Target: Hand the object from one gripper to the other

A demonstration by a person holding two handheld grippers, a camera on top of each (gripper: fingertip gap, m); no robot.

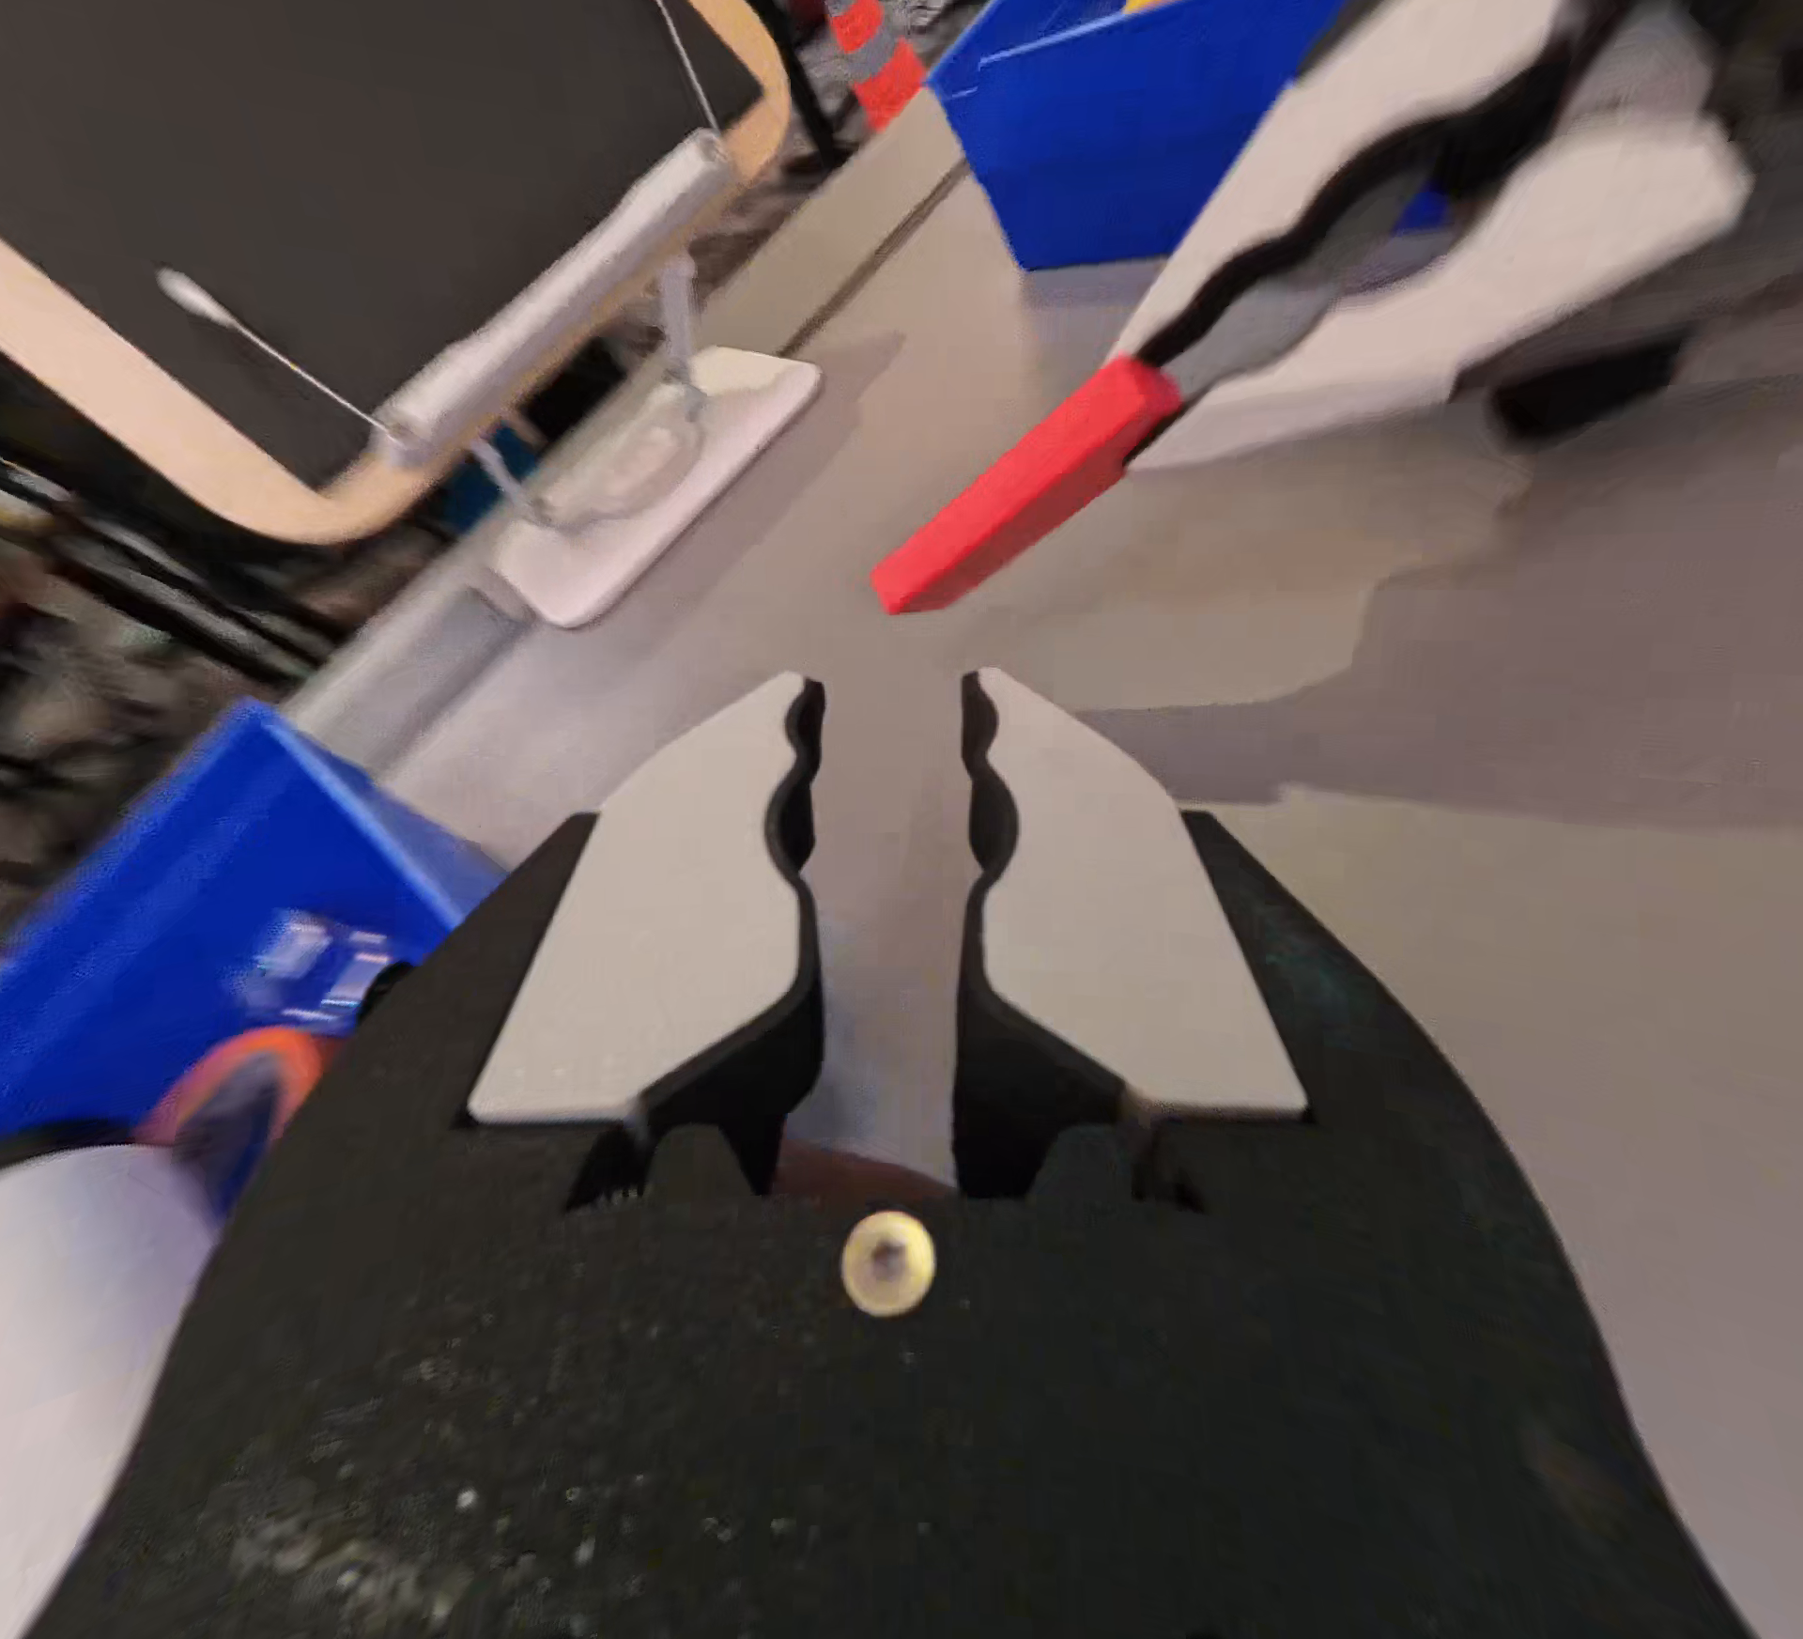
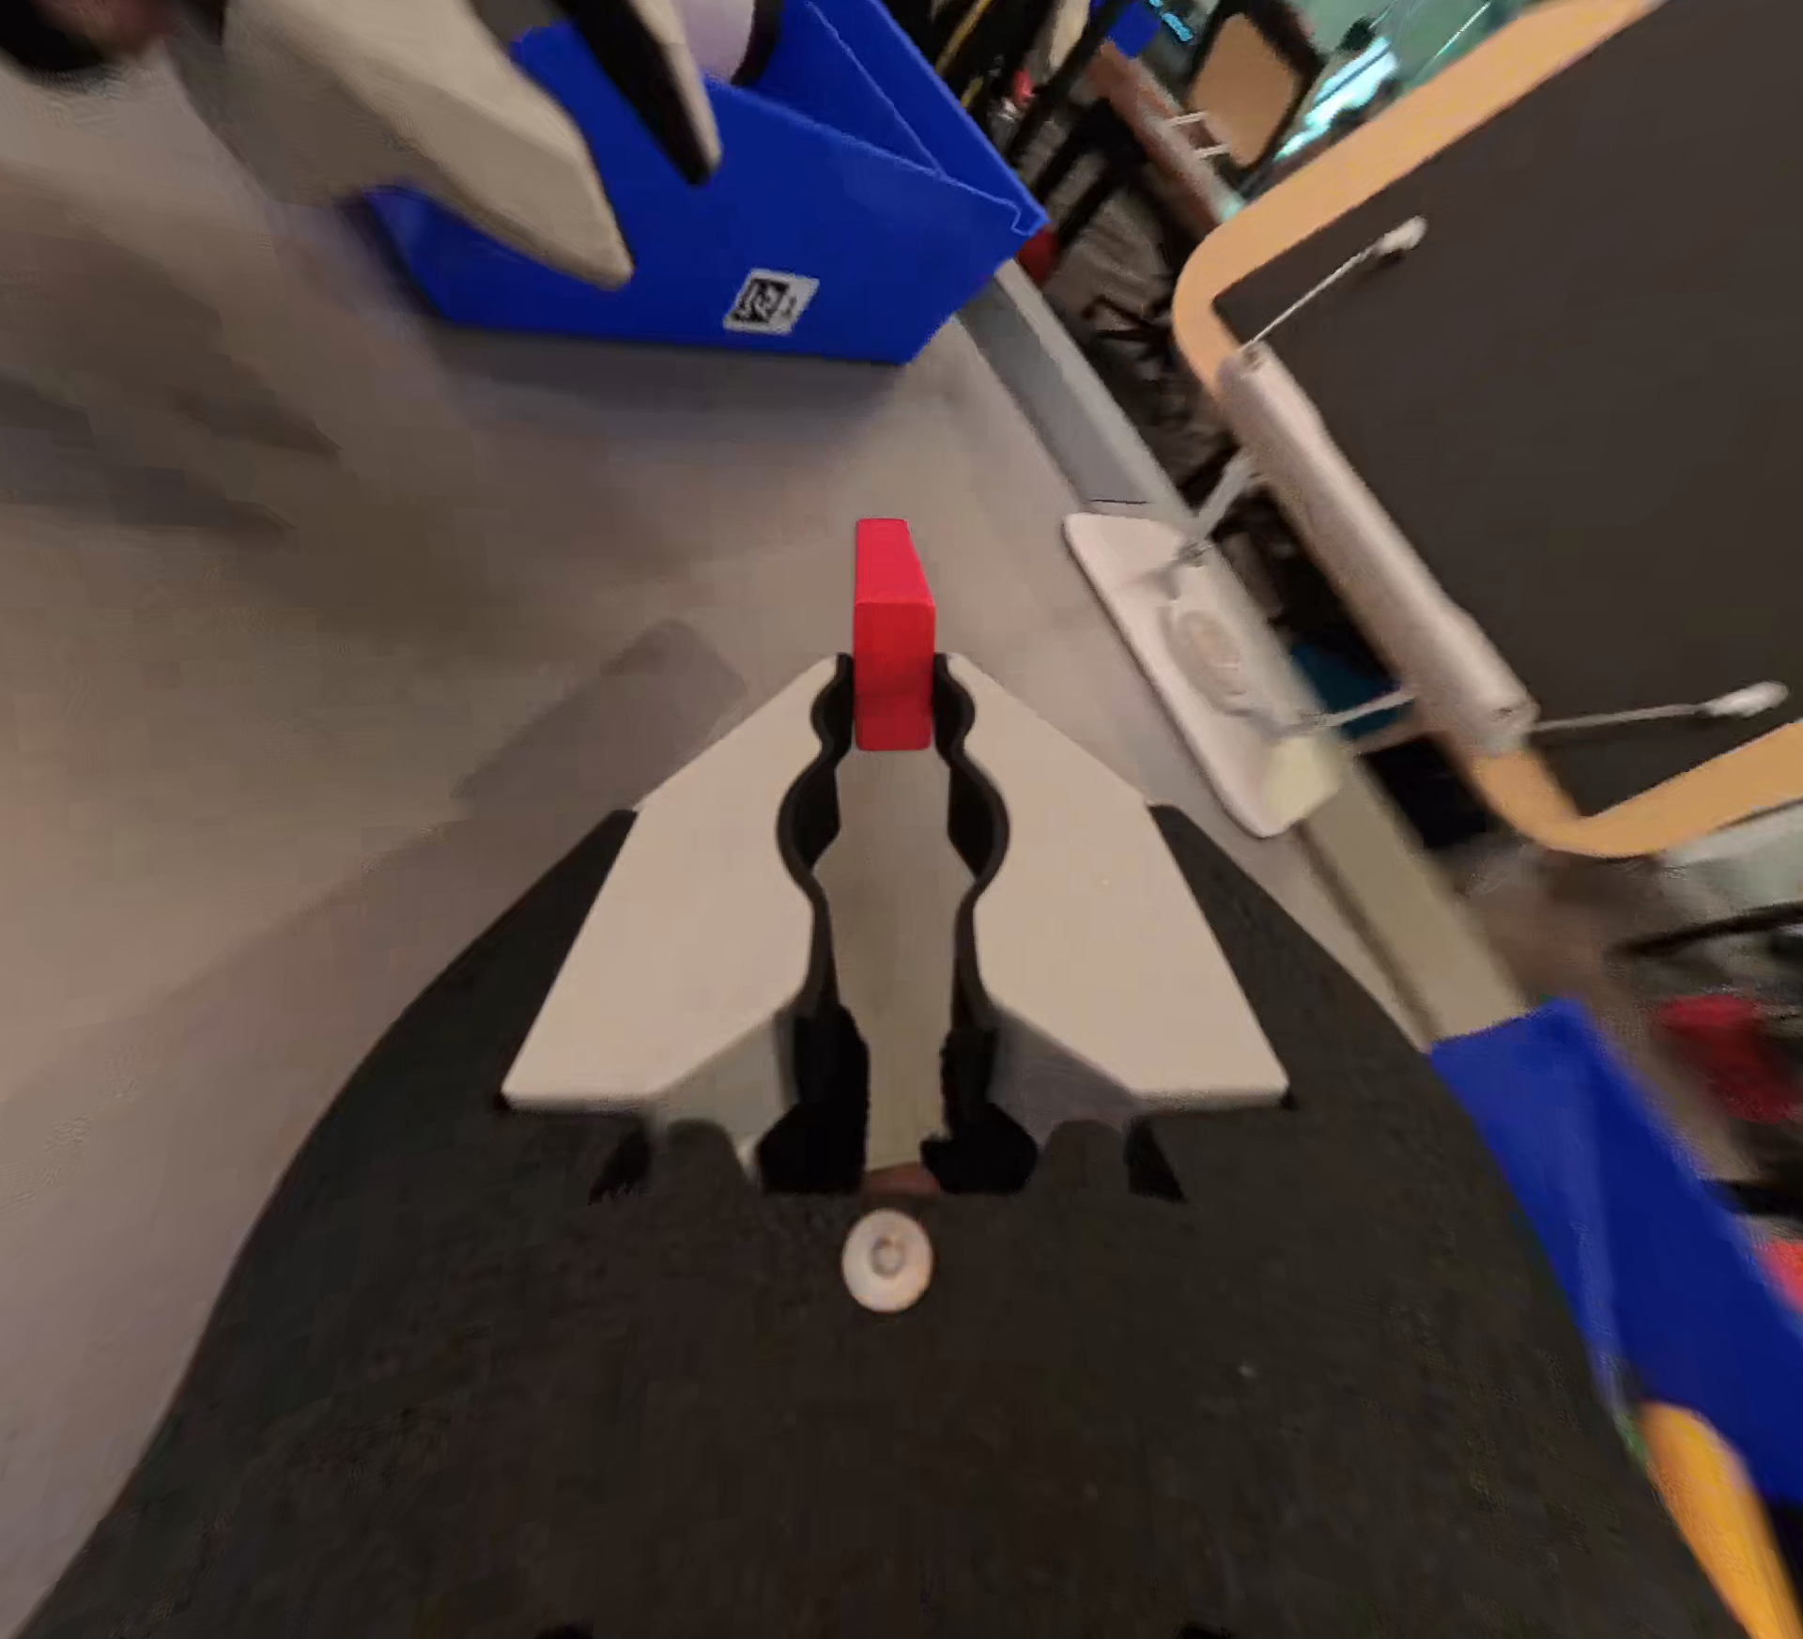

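**Right wrist view: we hold the red block**

Right wrist view shows our right gripper (image 2: 890,694) squeezing a red block (image 2: 890,636) between its fingertips. The jaws are closed on the near end of the block, and the rest sticks out past the tips, up above the grey table (image 2: 293,714).

Left wrist view shows our left gripper (image 1: 890,694) with its jaws a little way apart and nothing between them. The red block (image 1: 1015,489) hangs in the air just ahead of it, not touching it. The right gripper (image 1: 1161,382) comes in from the upper right, pinching the far end of the block.

We see a blue bin (image 2: 781,226) on the table behind the left gripper (image 2: 654,206). A white stand (image 1: 673,460) sits near the table edge, beside a dark board with a tan rim (image 1: 293,80).
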